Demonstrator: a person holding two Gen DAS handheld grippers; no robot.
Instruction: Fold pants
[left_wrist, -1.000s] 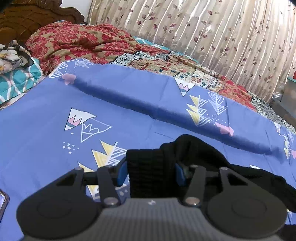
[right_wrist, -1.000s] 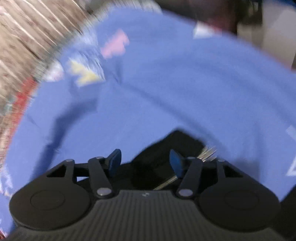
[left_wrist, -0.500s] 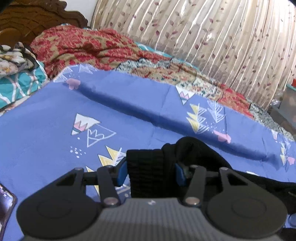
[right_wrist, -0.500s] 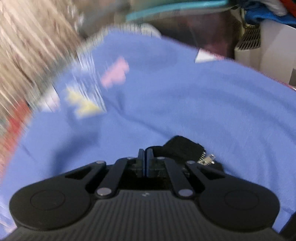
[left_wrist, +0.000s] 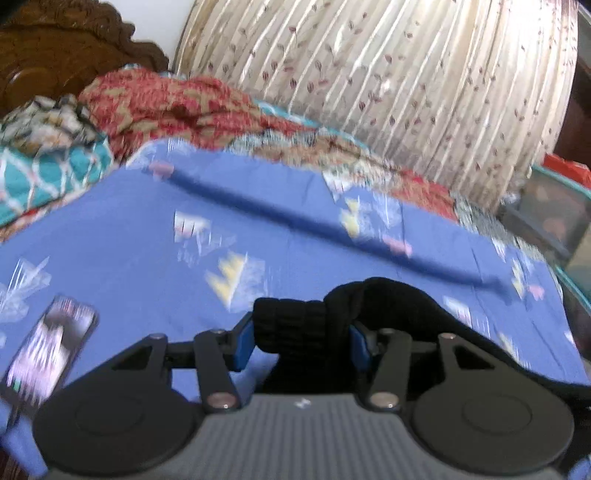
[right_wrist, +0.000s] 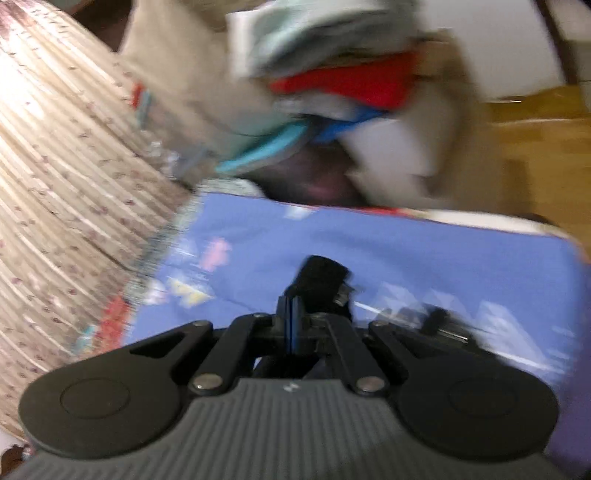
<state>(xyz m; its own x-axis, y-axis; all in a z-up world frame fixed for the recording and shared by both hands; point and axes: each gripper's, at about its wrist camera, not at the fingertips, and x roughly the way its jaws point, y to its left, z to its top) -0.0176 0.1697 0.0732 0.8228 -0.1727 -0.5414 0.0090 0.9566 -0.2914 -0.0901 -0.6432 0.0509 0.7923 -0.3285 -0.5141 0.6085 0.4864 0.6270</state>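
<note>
Black pants (left_wrist: 303, 328) clamped in left claw (left_wrist: 301, 341), right claw (right_wrist: 295, 314) clenched on black fabric, both angled down over blue sheet (left_wrist: 129, 236).

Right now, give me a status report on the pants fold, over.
Left hand-held gripper clamped on black pants. Right hand-held gripper shut on another bit of them. Phone on blue sheet, left of the pants.

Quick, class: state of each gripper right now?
Left gripper: shut on the black pants.
Right gripper: shut on a thin fold of the pants.
</note>
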